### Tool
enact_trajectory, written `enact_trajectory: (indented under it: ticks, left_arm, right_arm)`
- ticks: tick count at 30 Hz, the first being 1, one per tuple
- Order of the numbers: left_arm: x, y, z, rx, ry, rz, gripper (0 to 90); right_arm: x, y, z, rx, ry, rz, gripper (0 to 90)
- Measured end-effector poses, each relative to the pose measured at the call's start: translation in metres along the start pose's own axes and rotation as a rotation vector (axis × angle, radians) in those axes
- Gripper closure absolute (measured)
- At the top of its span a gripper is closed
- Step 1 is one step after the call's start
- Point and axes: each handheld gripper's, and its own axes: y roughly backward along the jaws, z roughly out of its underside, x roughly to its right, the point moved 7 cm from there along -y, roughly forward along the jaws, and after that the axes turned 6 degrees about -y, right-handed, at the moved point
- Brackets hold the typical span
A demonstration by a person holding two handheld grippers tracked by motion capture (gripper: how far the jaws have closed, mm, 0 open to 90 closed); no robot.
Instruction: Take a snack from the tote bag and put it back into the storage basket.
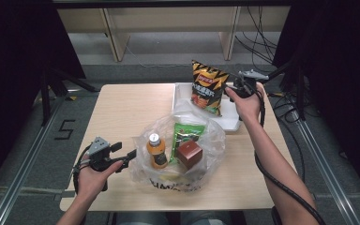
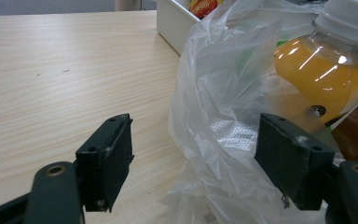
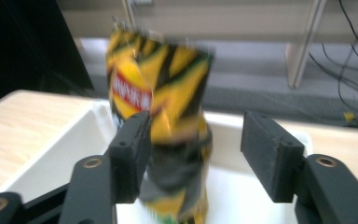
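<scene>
The right gripper (image 3: pixel 193 158) has its fingers (image 3: pixel 271 156) spread, with the chip bag (image 3: pixel 168 121) standing between them. One finger lies against the bag's side while the other is clear of it, so the bag is not pinched. Seen from above, this gripper (image 1: pixel 234 88) sits just beside the right edge of the chip bag (image 1: pixel 207 87), and the person's right hand (image 1: pixel 248 104) wraps its body near the far right corner of the bench (image 1: pixel 117 112). The bag stands upright in a white tray (image 1: pixel 229 123) at that far right part of the bench, its top tilted a little toward the far edge.

The left gripper (image 2: pixel 196 163) also has its fingers (image 2: pixel 106 161) spread. Between them lies the crumpled edge of a clear plastic bag (image 2: pixel 214 112); neither finger presses it. From above, this gripper (image 1: pixel 130 154) points at the left side of the plastic bag (image 1: pixel 213 150), held in the left hand (image 1: pixel 93 177) near the front left corner.

The plastic bag rests open near the front edge, at the middle. Inside it are an orange juice bottle (image 1: pixel 156 151) standing with its white cap up, a green packet (image 1: pixel 186 136) and a brown box (image 1: pixel 190 154), side by side.
</scene>
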Motion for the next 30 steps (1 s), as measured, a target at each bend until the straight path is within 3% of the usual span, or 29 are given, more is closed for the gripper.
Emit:
enact_trajectory:
  ticks: [3,5,6,8,9,10,11,14,20,22,23,24,28,30]
  left_arm:
    - [0.000,0.000,0.000,0.001,-0.001,0.001,26.8]
    - [0.000,0.000,0.000,0.000,0.003,-0.001,26.8]
    - [0.000,0.000,0.000,0.000,0.002,-0.001,26.8]
    - [0.000,0.000,0.000,0.000,0.002,-0.001,26.8]
    - [0.000,0.000,0.000,0.000,0.001,-0.001,26.7]
    - [0.000,0.000,0.000,0.000,0.001,-0.001,26.8]
    - [0.000,0.000,0.000,0.000,0.001,-0.001,26.8]
    - [0.000,0.000,0.000,0.001,0.005,-0.002,26.8]
    - [-0.001,0.001,0.001,-0.002,0.002,-0.003,26.8]
    - [-0.001,0.001,0.001,-0.003,0.002,-0.004,26.8]
    - [-0.001,0.001,0.001,-0.001,0.005,-0.003,26.8]
    - [-0.001,0.001,0.001,-0.001,0.004,-0.002,26.8]
    - [-0.001,0.000,0.001,-0.002,0.003,-0.001,26.8]
    - [0.000,0.000,0.001,-0.001,0.003,-0.001,26.8]
  right_arm:
    - [0.000,0.002,0.017,-0.051,-0.023,0.006,56.2]
    - [-0.004,0.003,0.029,-0.099,-0.053,-0.014,70.5]
    - [-0.004,0.003,0.033,-0.118,-0.032,-0.030,77.5]
    - [-0.009,0.000,0.041,-0.158,-0.040,-0.047,87.9]
    - [-0.007,-0.004,0.044,-0.168,0.017,-0.057,90.0]
    - [-0.011,-0.003,0.049,-0.205,0.022,-0.080,90.0]
    - [-0.010,-0.007,0.051,-0.210,0.053,-0.080,90.0]
    - [-0.014,-0.016,0.059,-0.248,0.064,-0.078,90.0]
    - [-0.014,-0.028,0.074,-0.325,0.039,-0.047,90.0]
    - [-0.013,-0.033,0.077,-0.323,0.045,-0.039,90.0]
    - [-0.015,-0.032,0.081,-0.343,0.015,-0.042,90.0]
    - [-0.012,-0.035,0.081,-0.331,0.051,-0.040,90.0]
    - [-0.012,-0.038,0.089,-0.360,0.039,-0.032,90.0]
    - [-0.008,-0.041,0.090,-0.346,0.085,-0.029,90.0]
